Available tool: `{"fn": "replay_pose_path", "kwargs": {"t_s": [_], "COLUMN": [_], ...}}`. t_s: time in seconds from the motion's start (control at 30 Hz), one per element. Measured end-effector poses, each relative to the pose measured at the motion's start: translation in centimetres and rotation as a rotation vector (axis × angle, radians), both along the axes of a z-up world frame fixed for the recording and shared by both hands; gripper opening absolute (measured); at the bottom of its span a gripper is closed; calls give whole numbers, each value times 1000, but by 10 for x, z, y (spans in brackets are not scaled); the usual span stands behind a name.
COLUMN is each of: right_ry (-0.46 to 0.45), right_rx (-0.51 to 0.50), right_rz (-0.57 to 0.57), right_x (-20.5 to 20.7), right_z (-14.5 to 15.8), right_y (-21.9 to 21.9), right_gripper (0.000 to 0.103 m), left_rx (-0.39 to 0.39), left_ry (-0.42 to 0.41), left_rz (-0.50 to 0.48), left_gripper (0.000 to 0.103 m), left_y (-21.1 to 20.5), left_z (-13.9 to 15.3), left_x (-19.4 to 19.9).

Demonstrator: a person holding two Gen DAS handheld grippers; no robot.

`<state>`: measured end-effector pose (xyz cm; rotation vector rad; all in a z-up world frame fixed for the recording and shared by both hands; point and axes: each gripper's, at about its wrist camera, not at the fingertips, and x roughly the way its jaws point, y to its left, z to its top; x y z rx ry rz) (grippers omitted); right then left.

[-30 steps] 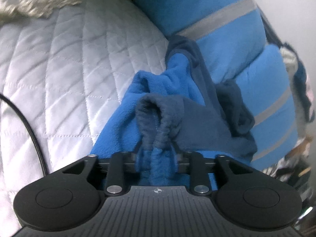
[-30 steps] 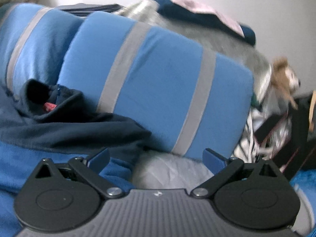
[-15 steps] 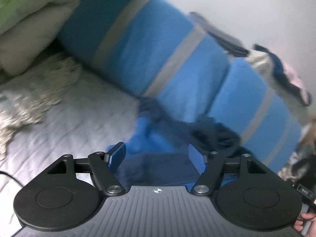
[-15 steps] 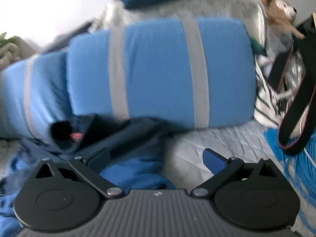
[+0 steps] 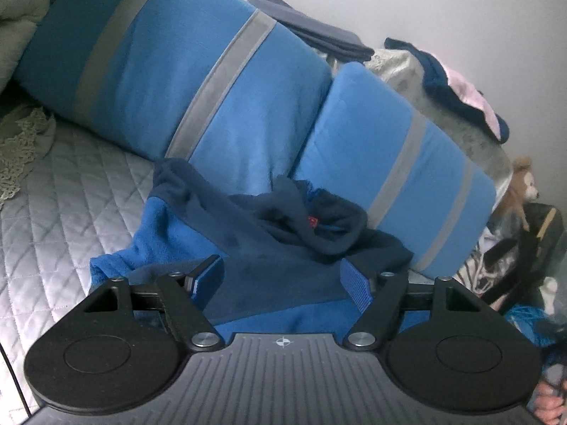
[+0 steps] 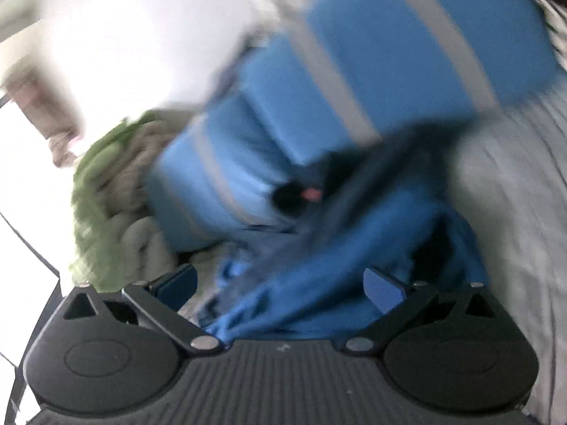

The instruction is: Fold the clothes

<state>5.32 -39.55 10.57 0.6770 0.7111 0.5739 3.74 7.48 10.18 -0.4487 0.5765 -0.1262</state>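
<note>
A blue and navy fleece garment (image 5: 248, 244) lies crumpled on the grey quilted bed (image 5: 60, 205), against two blue pillows. Its navy collar with a small red tag (image 5: 312, 220) faces up. My left gripper (image 5: 283, 283) hovers just above the garment, open, with nothing between its blue pads. In the right wrist view, which is blurred by motion and tilted, the same garment (image 6: 354, 255) spreads below my right gripper (image 6: 280, 283). That gripper is open wide and holds nothing.
Two blue pillows with grey stripes (image 5: 198, 85) (image 5: 397, 180) line the wall behind the garment. Folded clothes (image 5: 460, 81) and a plush toy (image 5: 521, 187) sit at the right. A cream and green blanket pile (image 6: 113, 194) lies at the left. A black cable (image 5: 14, 382) crosses the bed's edge.
My left gripper let go of the fleece, opened and pulled back and up. My right gripper stayed open and swung sharply leftward, tilting its view.
</note>
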Motion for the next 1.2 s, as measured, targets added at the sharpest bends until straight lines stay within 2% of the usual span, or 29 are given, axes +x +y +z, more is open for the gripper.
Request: {"fn": "replay_pose_path", "kwargs": {"t_s": [0.17, 0.3, 0.4, 0.43, 0.5, 0.57, 0.63, 0.67, 0.7, 0.8, 0.83, 0.9, 0.93, 0.97, 1.07, 1.2], "right_ry": [268, 358, 407, 416, 413, 331, 222, 173, 171, 166, 165, 161, 161, 168, 214, 253], "right_rx": [107, 196, 242, 223, 122, -38, -157, -210, -219, -247, -256, -274, -284, -294, -267, -296], "right_rz": [-118, -109, -101, -103, -133, -145, -110, -94, -85, -59, -50, -33, -26, -37, -61, -56], "right_x": [36, 53, 60, 62, 65, 66, 65, 64, 66, 72, 74, 78, 79, 80, 73, 61], "right_z": [-63, -90, -100, -100, -95, -78, -64, -57, -59, -66, -68, -72, -74, -76, -78, -82], "right_y": [-16, -12, 0, 4, 10, 19, 29, 33, 35, 39, 40, 43, 44, 46, 37, 36], "right_gripper": [103, 102, 98, 98, 93, 92, 93, 92, 91, 68, 56, 42, 22, 9, 7, 6], "left_rx": [8, 2, -5, -7, -8, -5, -6, -8, -8, -10, -13, -13, -10, -6, -1, -11], "left_ry": [25, 53, 68, 72, 77, 80, 85, 87, 90, 102, 106, 108, 109, 110, 119, 144], "left_rz": [13, 22, 23, 22, 18, 11, 8, 8, 7, 7, 6, 1, 1, 0, 4, 13], "left_gripper": [72, 72, 72, 72, 72, 72, 72, 72, 72, 72, 72, 72, 72, 72, 72, 72], "left_y": [2, 6, 7, 7, 7, 6, 6, 6, 6, 6, 6, 5, 5, 5, 5, 7], "left_z": [-7, -12, -15, -16, -17, -17, -18, -18, -19, -21, -21, -22, -23, -24, -26, -31], "left_x": [4, 7, 10, 11, 13, 14, 15, 16, 17, 19, 19, 20, 20, 20, 20, 21]}}
